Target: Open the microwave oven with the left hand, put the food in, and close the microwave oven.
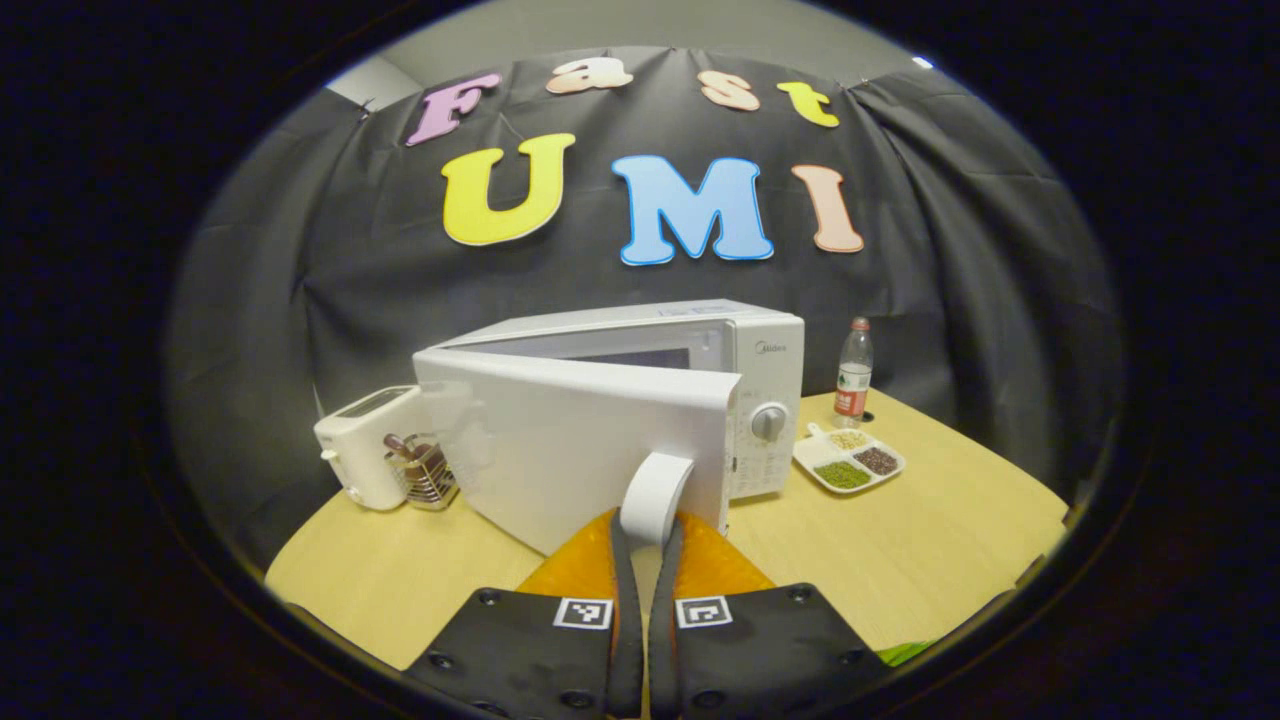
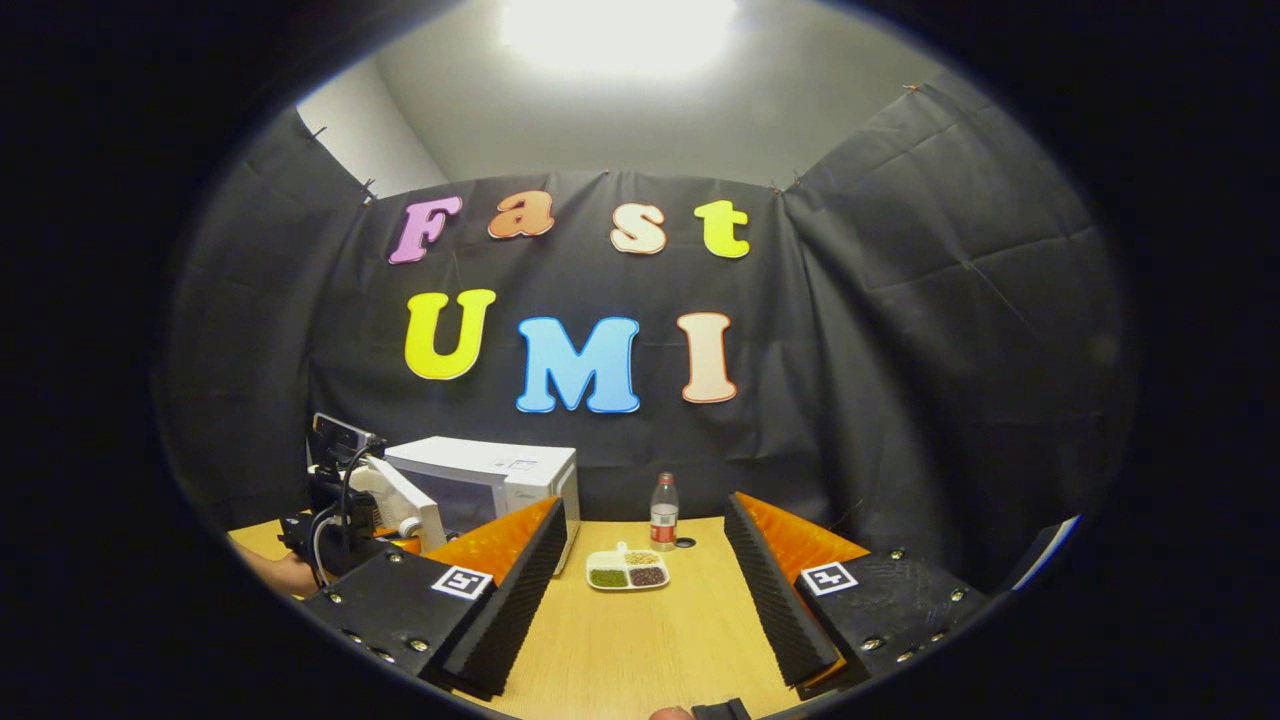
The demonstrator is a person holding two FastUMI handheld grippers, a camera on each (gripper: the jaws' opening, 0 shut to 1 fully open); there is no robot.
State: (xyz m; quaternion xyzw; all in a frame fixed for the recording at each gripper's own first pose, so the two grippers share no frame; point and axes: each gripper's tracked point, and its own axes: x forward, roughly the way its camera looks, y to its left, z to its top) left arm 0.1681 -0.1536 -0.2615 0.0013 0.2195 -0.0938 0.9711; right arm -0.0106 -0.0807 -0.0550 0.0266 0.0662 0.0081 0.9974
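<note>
We see a wooden table (image 1: pixel 930 540) in front of the black cloth wall. The biggest thing on it is the white microwave oven (image 1: pixel 760 345), which stands near the back of the table. Its door (image 1: pixel 570 450) is swung partly open toward us, and a white handle (image 1: pixel 655 490) sticks out from the door's front edge. The left gripper (image 1: pixel 645 535) has its jaws pressed on this handle from both sides. In the right gripper view we find the same gripper (image 2: pixel 350 500) at the left, in front of the microwave oven (image 2: pixel 500 475).

The right gripper (image 2: pixel 640 600) hangs above the table (image 2: pixel 640 650) with jaws spread wide and nothing between them.

To the left of the oven stands a white toaster (image 1: pixel 365 445), and just beside it a small wire basket (image 1: pixel 425 475). To the right of the oven stands a plastic bottle (image 1: pixel 853 375). In front of the bottle lies the food, a white divided dish (image 1: pixel 850 460) with beans and grains, on the table and outside the oven.
</note>
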